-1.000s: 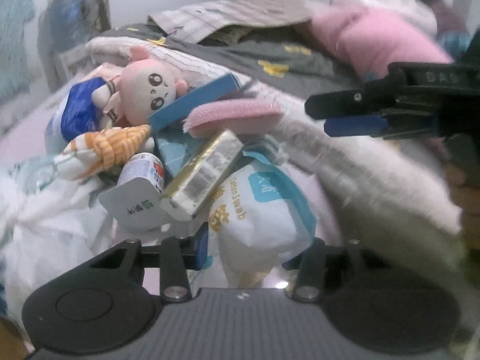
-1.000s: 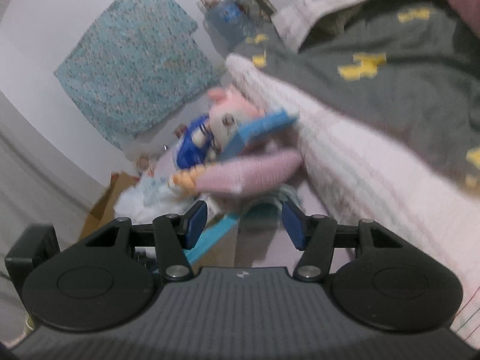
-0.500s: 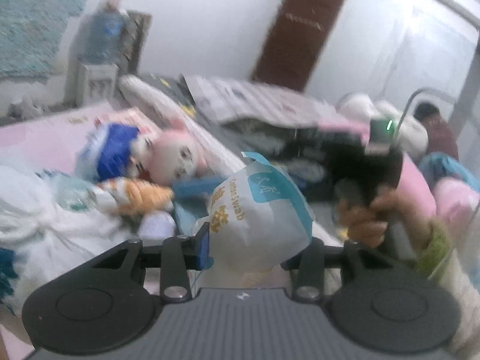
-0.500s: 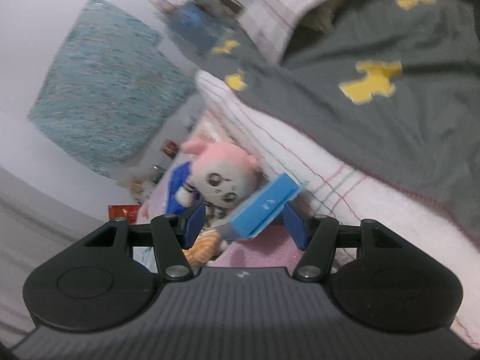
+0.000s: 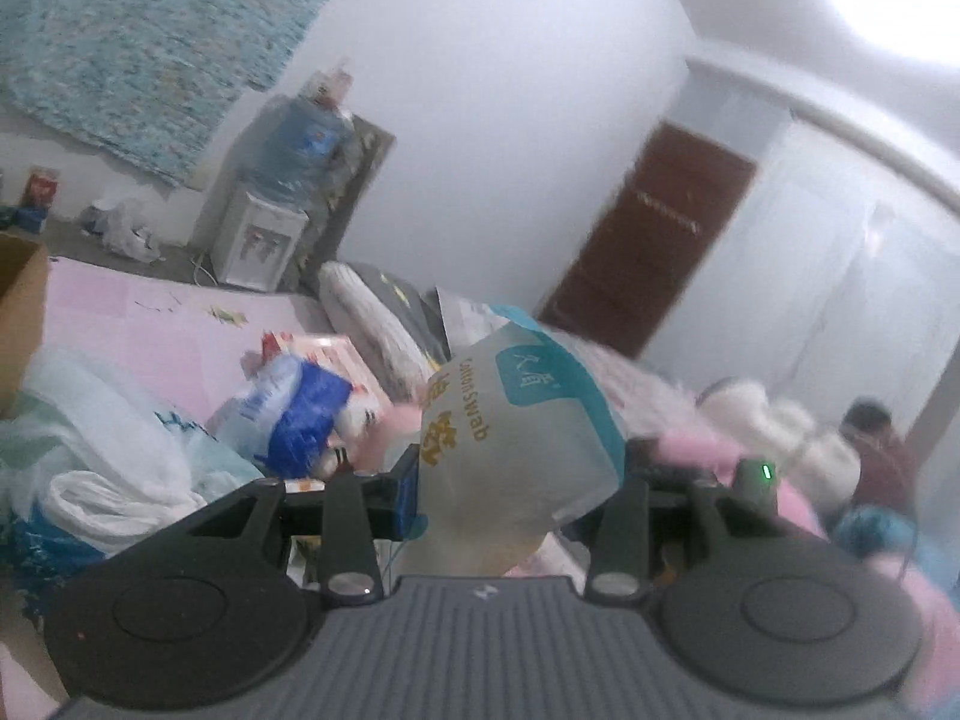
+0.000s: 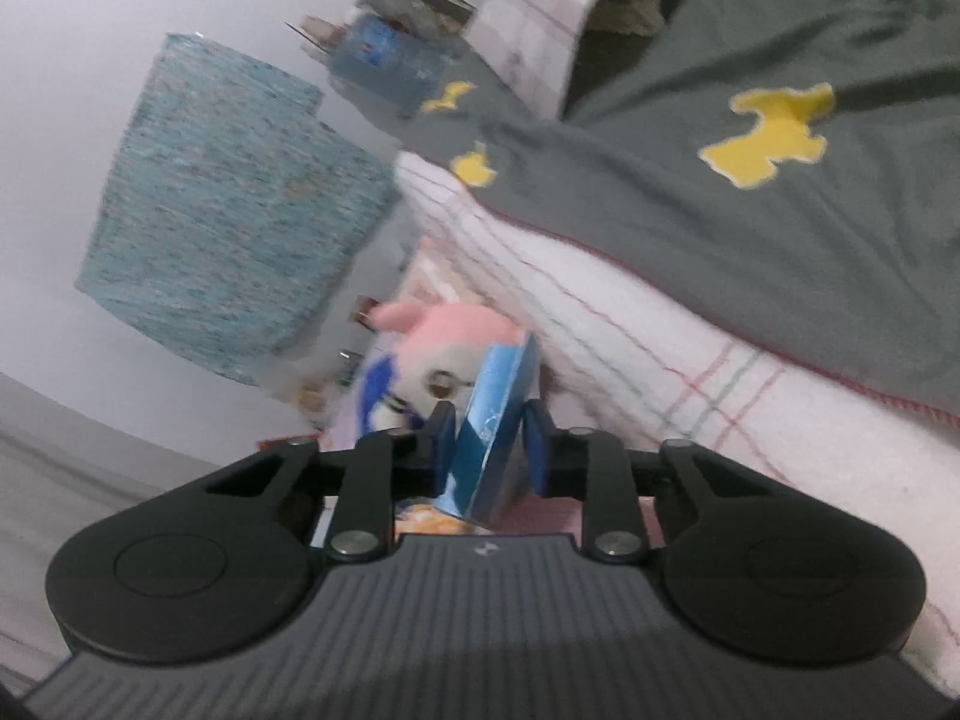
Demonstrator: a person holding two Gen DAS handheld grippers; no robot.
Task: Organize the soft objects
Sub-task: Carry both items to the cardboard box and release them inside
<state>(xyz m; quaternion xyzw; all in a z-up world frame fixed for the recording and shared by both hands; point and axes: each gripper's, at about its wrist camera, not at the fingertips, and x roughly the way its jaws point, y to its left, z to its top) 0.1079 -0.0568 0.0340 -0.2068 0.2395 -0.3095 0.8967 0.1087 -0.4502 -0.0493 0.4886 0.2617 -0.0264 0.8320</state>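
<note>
Left tongs [image 5: 516, 480] are clenched on a cotton swab bag [image 5: 516, 438], lifted clear above the pile, likely so it can be sorted apart. Right tongs [image 6: 483, 441] grasp a blue box [image 6: 495, 420] edge-on, just in front of the pink-haired doll [image 6: 444, 348]. Beside the doll, a striped white blanket [image 6: 630, 354] and grey quilt [image 6: 750, 228] crowd the bed.

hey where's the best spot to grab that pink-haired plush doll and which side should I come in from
Judging from the right wrist view, take the pink-haired plush doll by its rounded head, coming from above: it is the doll's most exposed part. The blue box in the right gripper covers its near side, and the white blanket crowds the right.
</note>
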